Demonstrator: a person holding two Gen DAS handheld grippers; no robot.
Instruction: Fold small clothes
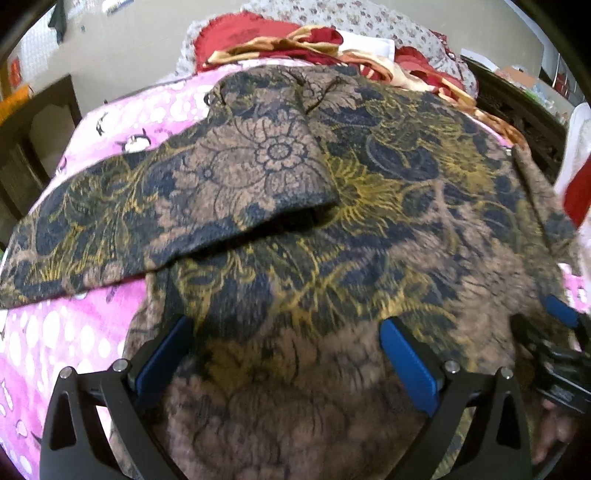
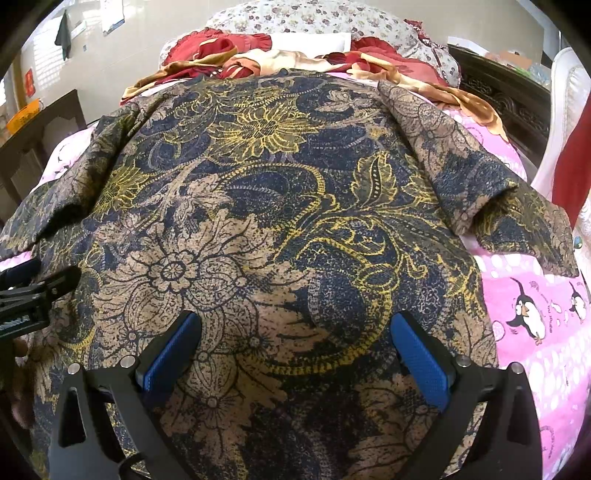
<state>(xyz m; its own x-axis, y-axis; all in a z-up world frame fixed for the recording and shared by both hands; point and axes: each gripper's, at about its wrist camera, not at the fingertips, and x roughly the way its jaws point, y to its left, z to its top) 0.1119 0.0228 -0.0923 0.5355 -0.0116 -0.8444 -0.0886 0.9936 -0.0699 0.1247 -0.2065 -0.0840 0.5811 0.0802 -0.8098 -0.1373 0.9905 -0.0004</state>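
Observation:
A brown, navy and yellow floral shirt [image 1: 351,206] lies spread on a pink penguin-print bedsheet [image 1: 55,332]. Its left sleeve [image 1: 177,206] is folded in over the body. In the right wrist view the shirt [image 2: 258,221] fills the middle and its right sleeve [image 2: 461,158] lies folded inward. My left gripper [image 1: 288,325] is open just above the shirt's lower part. My right gripper [image 2: 295,321] is open above the shirt's lower part too. Neither holds cloth. The right gripper [image 1: 561,332] shows at the left view's right edge; the left gripper [image 2: 33,291] shows at the right view's left edge.
Red and tan crumpled cloths [image 2: 258,59] and a floral pillow [image 2: 314,18] lie at the bed's far end. A dark carved wooden headboard [image 2: 506,96] runs along the right. A dark wooden cabinet [image 1: 37,140] stands on the left. The pink sheet [image 2: 535,332] shows right of the shirt.

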